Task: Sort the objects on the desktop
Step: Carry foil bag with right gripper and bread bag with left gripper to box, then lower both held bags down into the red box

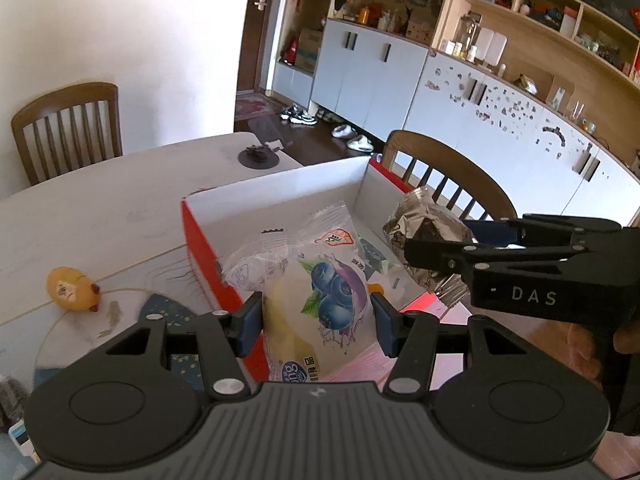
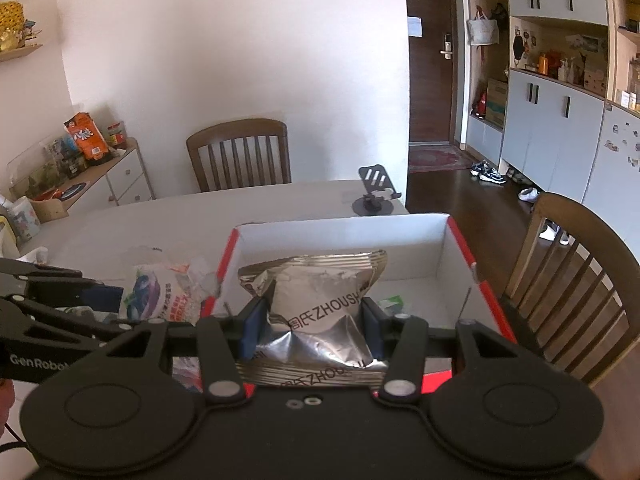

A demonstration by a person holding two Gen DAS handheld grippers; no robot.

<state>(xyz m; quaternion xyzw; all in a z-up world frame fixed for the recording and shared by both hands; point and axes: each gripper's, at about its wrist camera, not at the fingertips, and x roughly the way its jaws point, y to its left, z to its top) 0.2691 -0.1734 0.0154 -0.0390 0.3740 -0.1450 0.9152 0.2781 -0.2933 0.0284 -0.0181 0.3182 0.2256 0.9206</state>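
Note:
My left gripper [image 1: 316, 320] is shut on a clear snack packet with a blueberry print [image 1: 320, 280] and holds it over the near left part of the red box with white inside [image 1: 280, 188]. My right gripper [image 2: 312, 324] is shut on a silver foil packet [image 2: 316, 292], held above the same box [image 2: 340, 232]. In the left wrist view the right gripper [image 1: 440, 248] comes in from the right with the foil packet [image 1: 424, 228]. In the right wrist view the left gripper [image 2: 100, 300] and its packet [image 2: 160, 292] are at the left. Something small lies on the box floor, mostly hidden.
A yellow toy [image 1: 74, 288] lies on the white table [image 1: 100, 208] left of the box, by a round patterned mat [image 1: 120, 320]. A black phone stand [image 2: 374, 196] stands at the table's far edge. Wooden chairs [image 2: 240, 156] stand around the table.

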